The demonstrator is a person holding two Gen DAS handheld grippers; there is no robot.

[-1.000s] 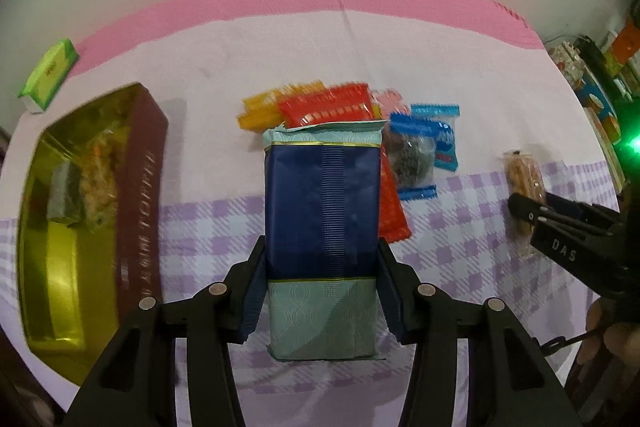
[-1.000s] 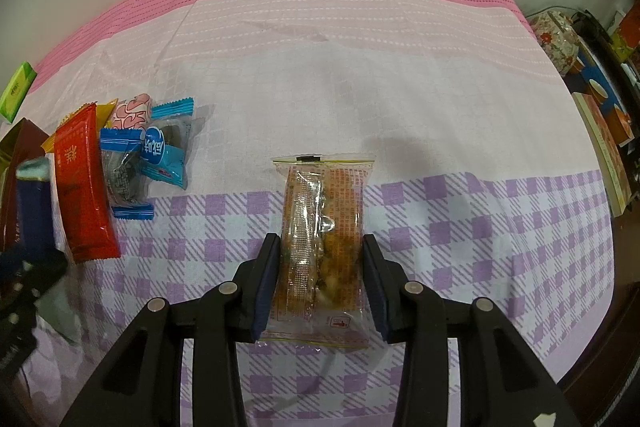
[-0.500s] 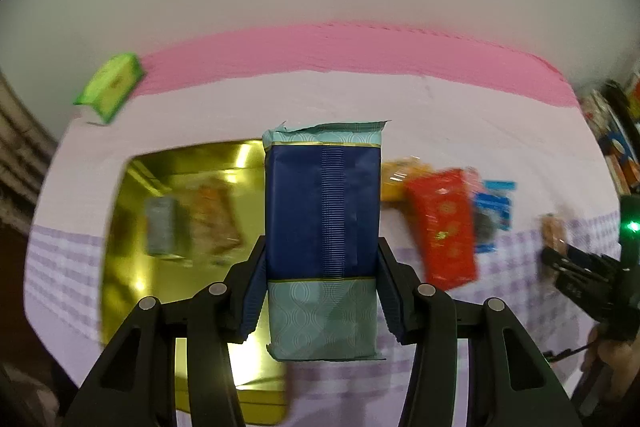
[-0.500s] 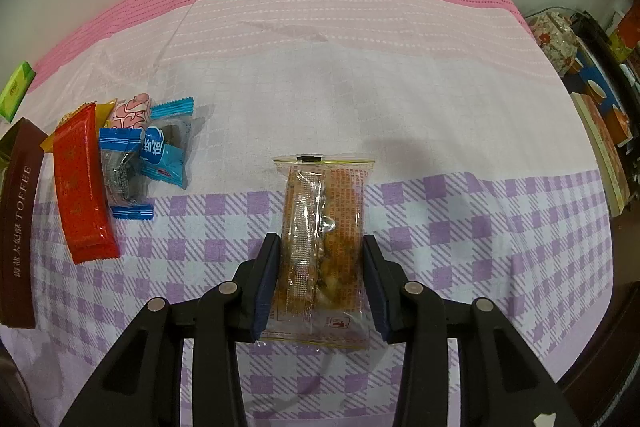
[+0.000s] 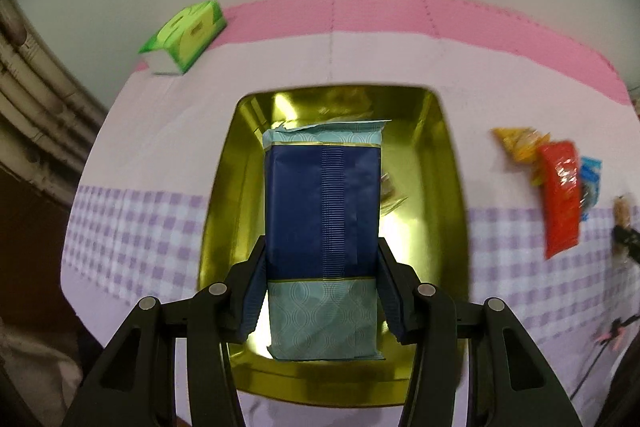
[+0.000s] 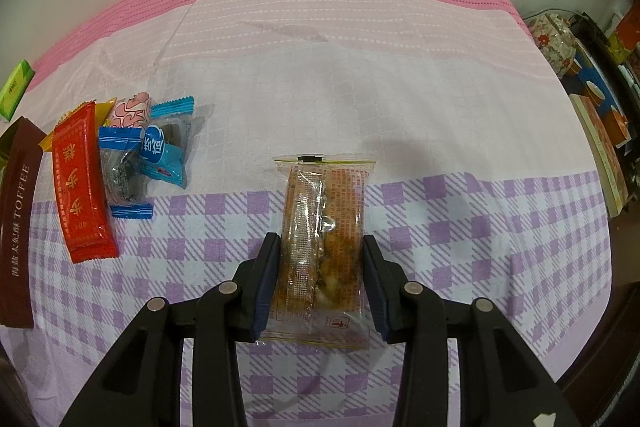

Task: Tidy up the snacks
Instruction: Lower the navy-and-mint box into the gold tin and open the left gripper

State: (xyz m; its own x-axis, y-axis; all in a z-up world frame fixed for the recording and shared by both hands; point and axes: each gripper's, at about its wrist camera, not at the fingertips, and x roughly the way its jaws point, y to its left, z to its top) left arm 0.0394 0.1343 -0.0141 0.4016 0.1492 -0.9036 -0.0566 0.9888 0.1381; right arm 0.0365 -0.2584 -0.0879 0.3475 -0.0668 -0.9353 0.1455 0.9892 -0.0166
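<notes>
My left gripper (image 5: 322, 291) is shut on a dark blue and teal snack packet (image 5: 322, 223) and holds it over the open gold tin (image 5: 448, 187). Other snacks lie in the tin, mostly hidden behind the packet. My right gripper (image 6: 320, 283) is shut on a clear packet of orange-brown pastry (image 6: 324, 235) just above the checked tablecloth. Loose snacks lie in a pile: a red packet (image 6: 82, 183), blue-wrapped candies (image 6: 160, 151), a pink candy (image 6: 132, 113). The red packet also shows in the left wrist view (image 5: 560, 199).
A brown "TOFFEE" tin side (image 6: 16, 227) stands at the left edge of the right wrist view. A green tissue pack (image 5: 184, 35) lies at the table's far left corner. Books and boxes (image 6: 600, 131) sit off the table's right side.
My left gripper has swung left with the blue packet, from over the snack pile to above the gold tin. My right gripper has stayed still with the pastry packet.
</notes>
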